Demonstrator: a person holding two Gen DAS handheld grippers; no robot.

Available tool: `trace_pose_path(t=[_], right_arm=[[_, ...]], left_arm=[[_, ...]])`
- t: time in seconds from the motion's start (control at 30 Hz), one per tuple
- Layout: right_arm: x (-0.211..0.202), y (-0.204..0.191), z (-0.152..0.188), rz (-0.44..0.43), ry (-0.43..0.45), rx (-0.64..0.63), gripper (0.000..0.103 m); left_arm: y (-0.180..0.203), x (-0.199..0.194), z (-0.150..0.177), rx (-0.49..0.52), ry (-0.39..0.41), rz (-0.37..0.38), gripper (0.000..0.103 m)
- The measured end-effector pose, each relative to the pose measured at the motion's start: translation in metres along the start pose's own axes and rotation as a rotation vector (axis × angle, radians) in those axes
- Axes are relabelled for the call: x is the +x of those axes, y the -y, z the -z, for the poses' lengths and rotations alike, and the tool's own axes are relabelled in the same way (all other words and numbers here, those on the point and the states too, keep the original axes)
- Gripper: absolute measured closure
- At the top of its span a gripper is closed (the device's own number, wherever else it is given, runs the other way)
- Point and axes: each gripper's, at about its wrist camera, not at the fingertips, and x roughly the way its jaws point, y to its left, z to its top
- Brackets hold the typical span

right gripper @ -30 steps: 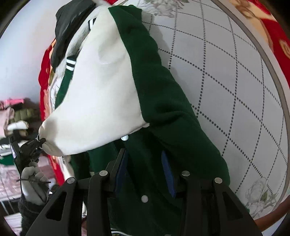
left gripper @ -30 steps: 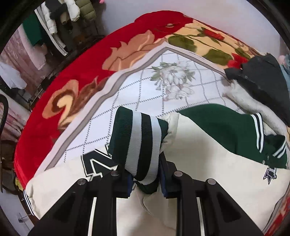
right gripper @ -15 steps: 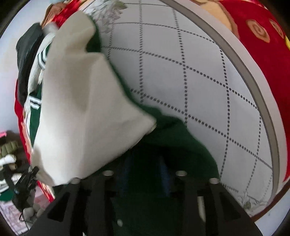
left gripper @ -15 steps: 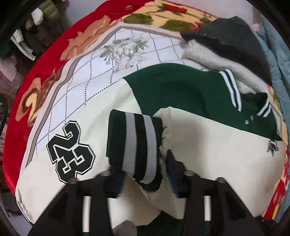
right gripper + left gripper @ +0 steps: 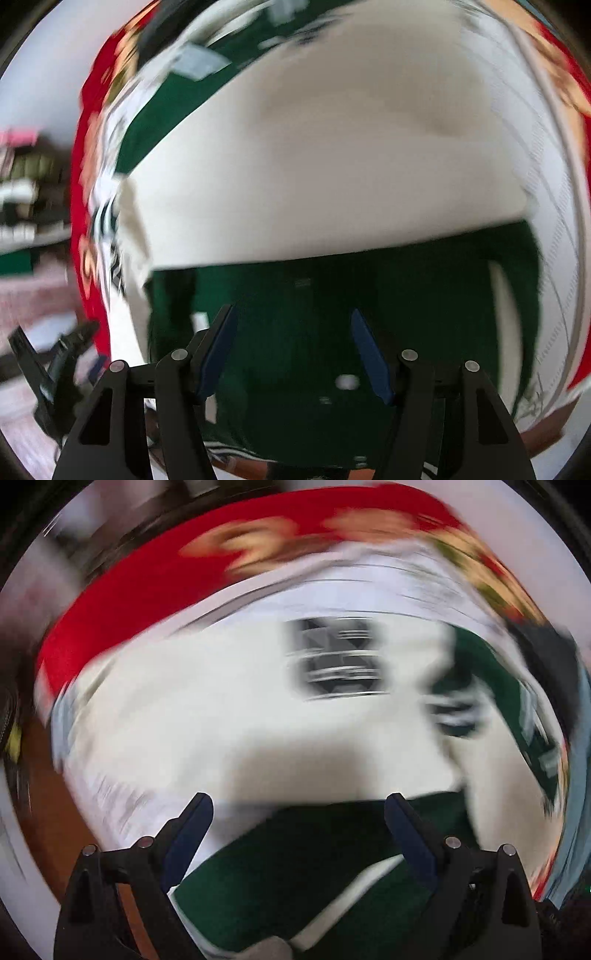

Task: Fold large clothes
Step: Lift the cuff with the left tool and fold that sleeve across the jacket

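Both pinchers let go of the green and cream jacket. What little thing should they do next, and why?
Probably take a fresh hold on the jacket's near green edge for the next fold. The left gripper and right gripper have just been opening, with nothing between their jaws, and the green and cream varsity jacket lies across the red flowered blanket.

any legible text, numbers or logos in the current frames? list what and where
None can be read.
Black-and-white patch on the cream panel of the jacket, left wrist view: it looks like a number or emblem, but motion blur smears it past reading.
Small dark mark near the top of the jacket, right wrist view: too blurred to read.
Nothing lettered shows on the red floral blanket.
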Motion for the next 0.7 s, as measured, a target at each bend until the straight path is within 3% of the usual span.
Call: trace_pose_path(t=[0.17, 0.27, 0.33, 0.4, 0.43, 0.5, 0.57, 0.7], right_arm=[[0.037, -0.058, 0.004, -0.004, -0.041, -0.13, 0.037], [0.055, -0.067, 0.007, 0.018, -0.043, -0.157, 0.037], [0.069, -0.077, 0.006, 0.043, -0.043, -0.163, 0.037], [0.08, -0.085, 0.006, 0.052, -0.045, -0.152, 0.037], [0.084, -0.088, 0.006, 0.058, -0.048, -0.148, 0.037], [0.089, -0.092, 0.006, 0.063, -0.05, -0.143, 0.037], [0.091, -0.097, 0.008, 0.068, -0.051, -0.145, 0.037], [0.083, -0.115, 0.012, 0.075, -0.018, -0.172, 0.037]], left_arm=[[-0.124, 0.035, 0.004, -0.459, -0.035, 0.078, 0.01], [-0.162, 0.062, -0.009, -0.596, -0.023, 0.119, 0.01], [-0.177, 0.074, -0.023, -0.642, 0.005, 0.105, 0.01], [-0.182, 0.073, -0.043, -0.638, 0.072, 0.041, 0.014], [-0.184, 0.067, -0.052, -0.635, 0.119, 0.006, 0.024], [-0.183, 0.055, -0.071, -0.605, 0.199, -0.046, 0.08], [-0.181, 0.045, -0.094, -0.557, 0.249, -0.047, 0.087], [-0.171, 0.031, -0.151, -0.449, 0.316, -0.027, 0.09]])
